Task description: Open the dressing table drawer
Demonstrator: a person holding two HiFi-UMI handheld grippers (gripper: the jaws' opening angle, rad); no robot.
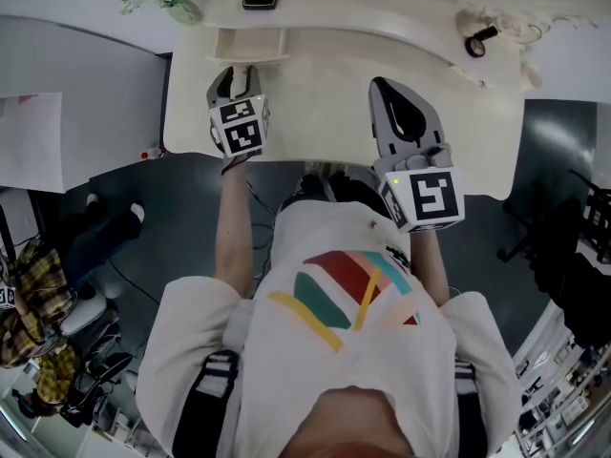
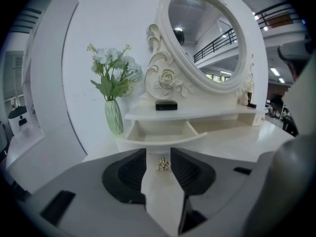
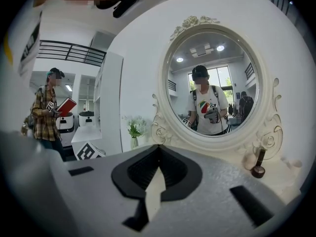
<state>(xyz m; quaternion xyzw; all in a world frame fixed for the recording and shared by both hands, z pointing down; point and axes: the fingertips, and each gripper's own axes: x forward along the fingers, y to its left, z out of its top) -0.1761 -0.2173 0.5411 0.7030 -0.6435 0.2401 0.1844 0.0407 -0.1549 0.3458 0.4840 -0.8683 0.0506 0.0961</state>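
The white dressing table has a small drawer under its raised shelf, pulled out so that its bare inside shows. My left gripper hovers just in front of the drawer. In the left gripper view its jaws stand apart, and the drawer's small gold knob shows in the gap with neither pad touching it. My right gripper hangs over the middle of the tabletop, holding nothing. Its fingertips meet, pointing at the oval mirror.
A green vase of white flowers stands left of the drawer. A black box lies on the shelf above it. A small dark bottle sits at the table's right. A person in a plaid shirt stands off to the left.
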